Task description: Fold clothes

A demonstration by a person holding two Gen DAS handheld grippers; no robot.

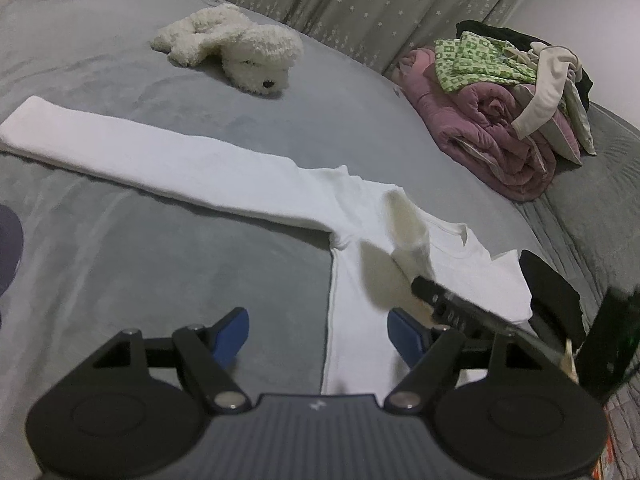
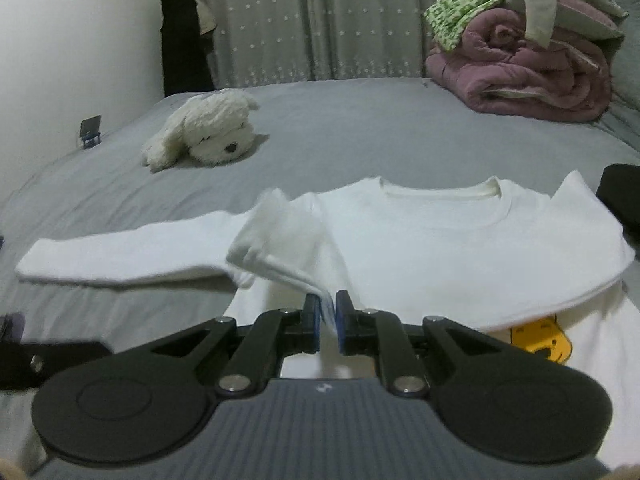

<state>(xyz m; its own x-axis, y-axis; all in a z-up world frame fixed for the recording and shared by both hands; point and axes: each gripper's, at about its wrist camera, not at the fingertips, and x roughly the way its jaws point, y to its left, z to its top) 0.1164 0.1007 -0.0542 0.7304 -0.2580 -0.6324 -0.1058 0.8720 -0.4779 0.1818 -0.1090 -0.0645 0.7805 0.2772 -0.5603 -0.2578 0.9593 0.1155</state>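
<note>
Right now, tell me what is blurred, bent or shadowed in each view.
Left wrist view: fisheye bows the bed; dark vignette in the corners; the raised sleeve cuff is soft and casts a shadow on the white shirt. Right wrist view: the cuff is smeared; the plush dog and the clothes pile look soft; dim, flat light.

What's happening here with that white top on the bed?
Someone is folding a white long-sleeved shirt spread on a grey bed, using a handheld gripper in each hand. The right gripper has the cuff of one sleeve between its nearly closed fingers, carried across the shirt's body. The left gripper hovers open near the shirt's side edge, holding nothing. The other sleeve lies stretched out flat. A white plush dog and a pile of bedding and clothes sit further back.
</note>
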